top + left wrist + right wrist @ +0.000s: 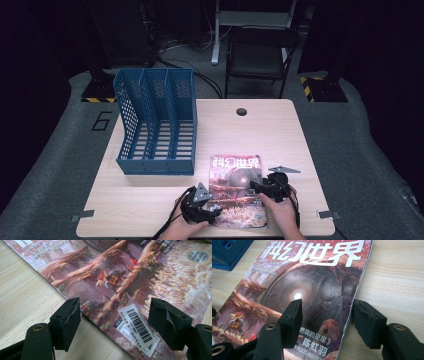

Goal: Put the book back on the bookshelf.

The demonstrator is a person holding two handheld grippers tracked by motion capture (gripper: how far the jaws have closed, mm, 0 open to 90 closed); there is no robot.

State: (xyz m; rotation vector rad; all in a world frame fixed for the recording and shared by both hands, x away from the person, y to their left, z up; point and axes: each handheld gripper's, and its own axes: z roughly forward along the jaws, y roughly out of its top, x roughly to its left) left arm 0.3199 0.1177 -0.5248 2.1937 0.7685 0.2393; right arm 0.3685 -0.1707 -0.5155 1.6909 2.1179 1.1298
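A magazine (236, 190) with a reddish cover and white Chinese title lies flat on the wooden table near the front edge. My left gripper (211, 205) sits at its left front corner. In the left gripper view the left gripper (116, 313) is open, its jaws straddling the magazine (140, 277) corner with a barcode sticker (136, 326) between them. My right gripper (256, 186) rests at the magazine's right side. Seen from the right gripper view, the right gripper (328, 315) is open, one jaw over the cover (312, 290), the other over bare table beyond the edge.
A blue three-slot file rack (157, 120) stands at the back left of the table (280, 135), its corner showing in the right gripper view (227, 252). A cable hole (241, 111) sits near the far edge. A black chair (257, 55) stands behind the table.
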